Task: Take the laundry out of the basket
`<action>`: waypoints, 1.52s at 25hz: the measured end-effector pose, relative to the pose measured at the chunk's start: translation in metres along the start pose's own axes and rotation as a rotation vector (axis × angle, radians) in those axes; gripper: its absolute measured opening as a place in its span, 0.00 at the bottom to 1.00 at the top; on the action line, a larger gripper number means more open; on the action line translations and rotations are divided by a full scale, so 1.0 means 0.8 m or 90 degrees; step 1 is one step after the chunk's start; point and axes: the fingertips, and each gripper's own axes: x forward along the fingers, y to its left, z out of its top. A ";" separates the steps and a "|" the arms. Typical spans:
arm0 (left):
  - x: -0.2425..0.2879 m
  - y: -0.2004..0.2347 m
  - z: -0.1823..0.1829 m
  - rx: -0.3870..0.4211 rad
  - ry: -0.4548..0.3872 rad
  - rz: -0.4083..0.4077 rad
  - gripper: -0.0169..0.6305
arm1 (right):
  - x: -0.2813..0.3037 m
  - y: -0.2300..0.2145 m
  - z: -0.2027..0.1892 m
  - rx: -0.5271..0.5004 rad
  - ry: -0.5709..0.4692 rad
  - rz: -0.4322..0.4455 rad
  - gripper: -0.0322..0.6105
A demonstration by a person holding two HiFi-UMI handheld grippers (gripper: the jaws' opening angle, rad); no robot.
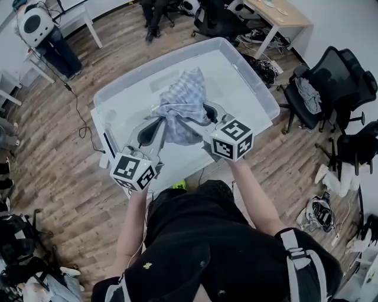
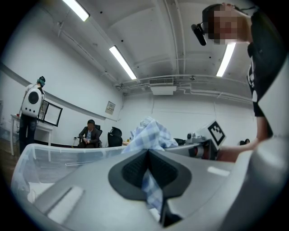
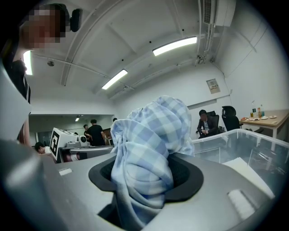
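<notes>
A blue-and-white checked cloth [image 1: 184, 105] hangs bunched above the clear plastic basket [image 1: 253, 82], held from both sides. My left gripper [image 1: 159, 125] is shut on a thin fold of the cloth [image 2: 151, 182], which shows pinched between its dark pads. My right gripper [image 1: 208, 115] is shut on a thick bundle of the cloth [image 3: 144, 158] that fills the space between its jaws. In the left gripper view the cloth [image 2: 151, 135] rises above the jaws, with the right gripper's marker cube [image 2: 216, 131] just beyond it.
The basket stands on a white table [image 1: 101, 127] over a wood floor. A black office chair [image 1: 331, 88] stands to the right, and bags lie on the floor [image 1: 319, 212]. A seated person [image 2: 90, 134] and desks [image 1: 277, 15] are at the far side.
</notes>
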 end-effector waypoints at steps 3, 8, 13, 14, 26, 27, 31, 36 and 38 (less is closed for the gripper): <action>-0.007 -0.021 0.009 0.010 -0.007 0.019 0.04 | -0.019 0.011 0.007 -0.001 -0.019 0.021 0.42; -0.014 -0.069 0.024 0.026 -0.021 0.056 0.04 | -0.064 0.023 0.018 -0.006 -0.040 0.060 0.42; -0.018 -0.119 0.031 0.041 -0.033 0.084 0.04 | -0.110 0.031 0.024 -0.014 -0.060 0.093 0.43; -0.019 -0.130 0.030 0.043 -0.033 0.089 0.04 | -0.120 0.032 0.021 -0.012 -0.062 0.099 0.43; -0.049 -0.251 0.018 0.067 -0.064 0.163 0.04 | -0.231 0.071 0.003 -0.038 -0.098 0.174 0.43; -0.052 -0.261 0.017 0.067 -0.067 0.168 0.04 | -0.240 0.075 0.001 -0.034 -0.099 0.181 0.43; -0.066 -0.297 0.001 0.063 -0.063 0.185 0.04 | -0.272 0.089 -0.020 -0.015 -0.090 0.198 0.43; -0.080 -0.337 -0.021 0.048 -0.046 0.204 0.04 | -0.310 0.104 -0.047 0.006 -0.071 0.216 0.43; -0.086 -0.348 -0.029 0.039 -0.043 0.212 0.04 | -0.321 0.112 -0.056 0.002 -0.063 0.225 0.43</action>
